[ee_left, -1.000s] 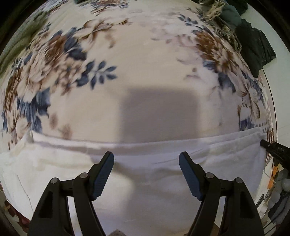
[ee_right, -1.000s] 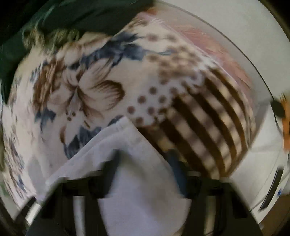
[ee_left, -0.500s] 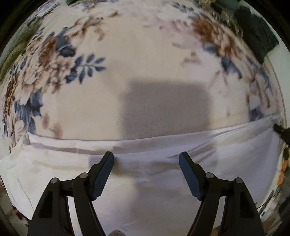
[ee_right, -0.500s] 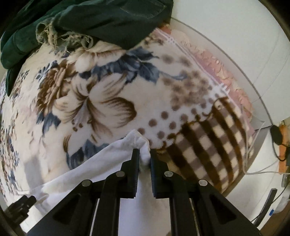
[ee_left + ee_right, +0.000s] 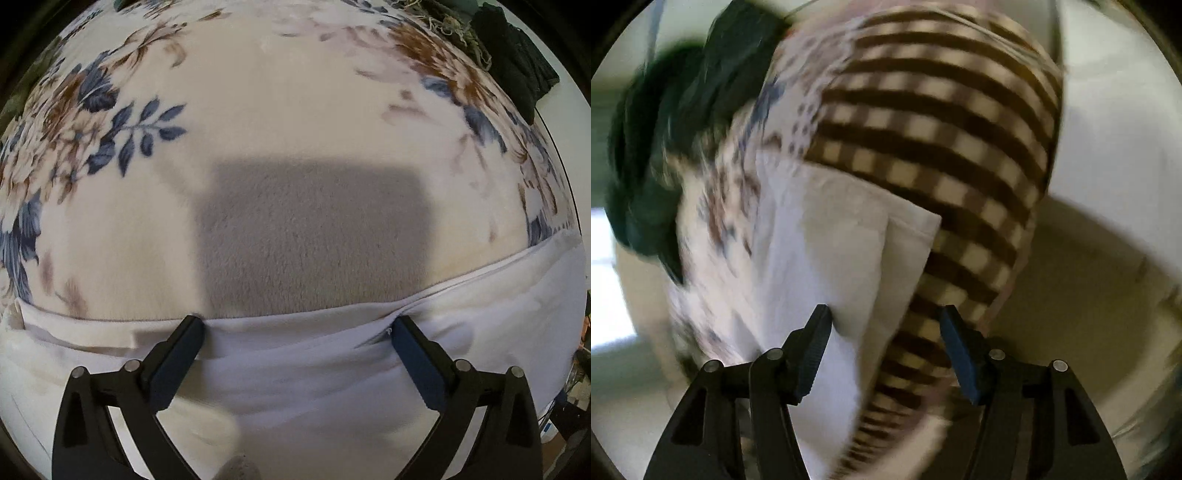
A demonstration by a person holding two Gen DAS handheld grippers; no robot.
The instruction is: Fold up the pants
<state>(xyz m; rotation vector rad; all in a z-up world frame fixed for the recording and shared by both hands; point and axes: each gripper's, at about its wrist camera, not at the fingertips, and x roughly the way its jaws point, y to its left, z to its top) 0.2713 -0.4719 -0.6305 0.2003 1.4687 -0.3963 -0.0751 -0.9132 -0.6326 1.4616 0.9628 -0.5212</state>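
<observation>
Pressing down on the upper edge of the white pants (image 5: 314, 369) looks like the step in hand, and the left tool (image 5: 295, 365) is placed for it: it points straight down with its jaws opening to a wide spread, the folded hem running across between the two pads but not pinched. To do this well, I would judge that both pads (image 5: 181, 354) should straddle the hem evenly before closing, so the layers are caught together rather than only the top one, and the small zip pull (image 5: 388, 331) near the right pad should stay out of the bite. The pants lie flat on a floral blanket (image 5: 295, 110), spread across the lower part of the left view from side to side. In the blurred right view, the right tool (image 5: 882, 347) is opening too; a folded corner of the pants (image 5: 849, 240) sits ahead of and partly between its jaws, unpinched, over the brown checked border (image 5: 923, 122) of the blanket. That border marks where the surface falls away, so there is little spare room on that side. Far more open blanket lies beyond the hem in the left view, with a dark green garment (image 5: 517, 66) well apart at the far corner.
</observation>
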